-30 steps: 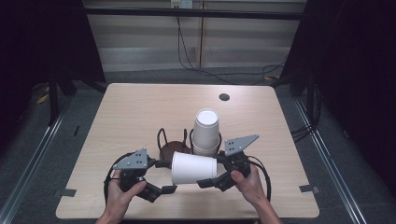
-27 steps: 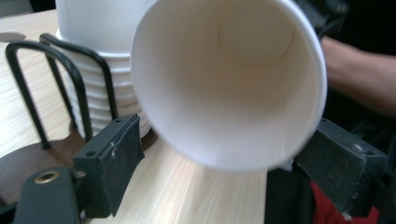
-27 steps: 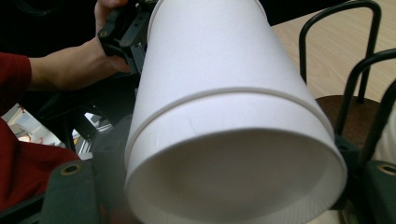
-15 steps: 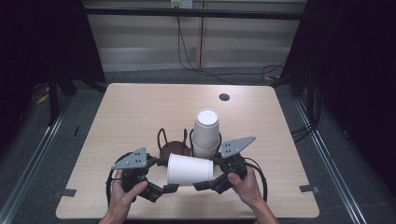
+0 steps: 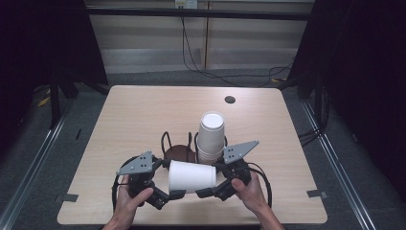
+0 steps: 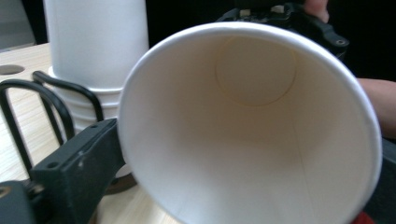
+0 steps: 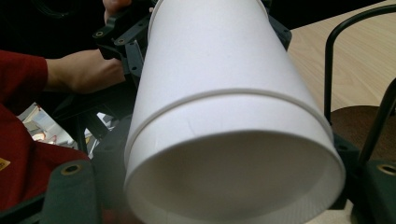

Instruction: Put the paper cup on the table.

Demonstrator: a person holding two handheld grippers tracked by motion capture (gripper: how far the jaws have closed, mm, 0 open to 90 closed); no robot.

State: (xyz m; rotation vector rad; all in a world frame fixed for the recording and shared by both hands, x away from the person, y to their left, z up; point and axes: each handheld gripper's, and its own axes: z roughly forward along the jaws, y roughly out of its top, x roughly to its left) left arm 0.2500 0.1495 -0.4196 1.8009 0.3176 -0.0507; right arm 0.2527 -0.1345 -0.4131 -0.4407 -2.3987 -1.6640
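Between your two hands, near the front edge of the tabletop (image 5: 143, 110), a white paper cup (image 5: 191, 176) lies on its side, long axis running across the table from one tool to the other. Its open mouth faces your left tool (image 5: 165, 196) and its closed base faces your right tool (image 5: 208, 192) (the high view shows it clear of the surface).

Your left tool's jaws have just been opening; the cup's rim sits between them, and in the left gripper view one jaw stands beside the rim without pressing it. Your right tool's jaws stand at either side of the cup's base end and appear to carry it.

Left gripper view looks straight into the cup (image 6: 252, 130), down to its round bottom, with the upright stack of white cups (image 6: 95, 46) behind. Right gripper view shows the cup's recessed underside (image 7: 233, 172) and outer wall instead, plus a red sleeve (image 7: 21, 121). Just beyond, a black wire holder (image 5: 179, 148) holds that stack (image 5: 210, 136).
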